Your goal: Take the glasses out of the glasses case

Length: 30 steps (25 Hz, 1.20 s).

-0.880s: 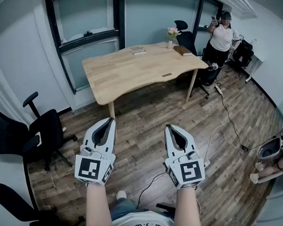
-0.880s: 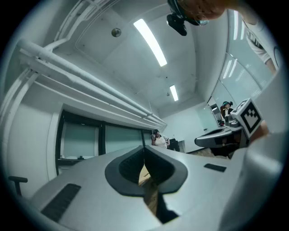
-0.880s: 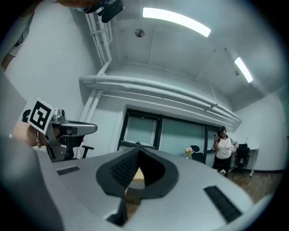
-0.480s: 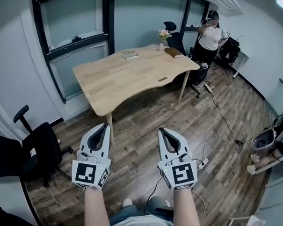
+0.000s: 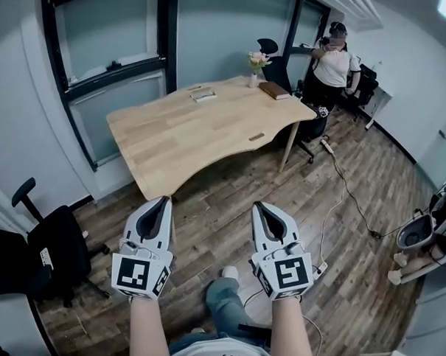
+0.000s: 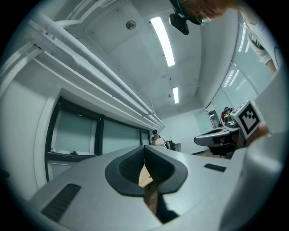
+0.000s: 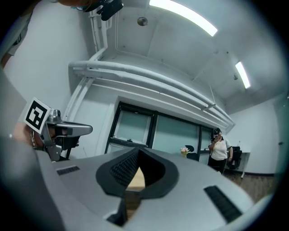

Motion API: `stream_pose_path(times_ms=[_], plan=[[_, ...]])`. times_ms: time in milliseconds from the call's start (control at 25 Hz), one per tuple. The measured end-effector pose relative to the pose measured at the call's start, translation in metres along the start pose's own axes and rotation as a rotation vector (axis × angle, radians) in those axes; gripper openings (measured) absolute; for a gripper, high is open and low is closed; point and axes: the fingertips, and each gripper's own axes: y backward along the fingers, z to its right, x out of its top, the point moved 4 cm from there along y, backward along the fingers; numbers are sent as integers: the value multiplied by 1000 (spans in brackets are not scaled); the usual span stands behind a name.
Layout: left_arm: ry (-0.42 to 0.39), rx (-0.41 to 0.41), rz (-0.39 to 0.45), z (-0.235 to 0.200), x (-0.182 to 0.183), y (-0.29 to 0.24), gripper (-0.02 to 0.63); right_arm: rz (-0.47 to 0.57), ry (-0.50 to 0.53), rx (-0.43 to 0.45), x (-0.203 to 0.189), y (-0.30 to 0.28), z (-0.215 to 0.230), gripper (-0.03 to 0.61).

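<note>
Both grippers are held out in front of me above the floor, well short of the wooden table (image 5: pixel 188 139). My left gripper (image 5: pixel 163 201) is shut with nothing in it, its jaws meeting tip to tip (image 6: pixel 144 149). My right gripper (image 5: pixel 263 207) is likewise shut and empty (image 7: pixel 137 151). On the table's far side lie a small pale flat thing (image 5: pixel 203 94) and a brown oblong thing (image 5: pixel 275 90). Which one is the glasses case I cannot tell from here. No glasses are to be seen.
A vase of flowers (image 5: pixel 255 64) stands at the table's far edge. A person (image 5: pixel 333 64) stands behind the table at the right. A black office chair (image 5: pixel 46 251) is on my left, another (image 5: pixel 271 54) behind the table. A cable (image 5: pixel 348 194) runs over the wooden floor.
The table has come nearer and lower in the head view. My leg and shoe now show between the grippers. Both grippers stay shut and side by side.
</note>
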Motion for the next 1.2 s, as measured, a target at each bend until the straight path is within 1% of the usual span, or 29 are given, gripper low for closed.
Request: stream_pose_path(times_ms=[160, 280, 400, 520, 640, 800, 920, 1080, 1200], plan=[[-9, 11, -20, -17, -22, -63, 17, 5, 7, 25, -19, -59, 36, 11], [-9, 27, -24, -29, -34, -126, 18, 13, -8, 39, -32, -111, 77, 11], [-6, 43, -23, -37, -42, -196, 18, 9, -1, 73, -40, -165, 121, 11], [-15, 55, -19, -40, -47, -260, 17, 20, -1, 94, -44, -212, 166, 11], [-20, 53, -16, -38, -54, -312, 18, 31, -5, 101, -50, -250, 204, 11], [-53, 40, -50, -41, -67, -364, 17, 27, -22, 111, -62, -289, 236, 11], [-57, 47, -55, -52, -73, -395, 18, 20, -24, 106, -73, -311, 253, 11], [-46, 63, -66, -74, -88, -438, 18, -21, -34, 95, -98, -342, 277, 11], [-35, 84, -57, -103, -95, -474, 17, -41, -41, 73, -113, -374, 299, 11]])
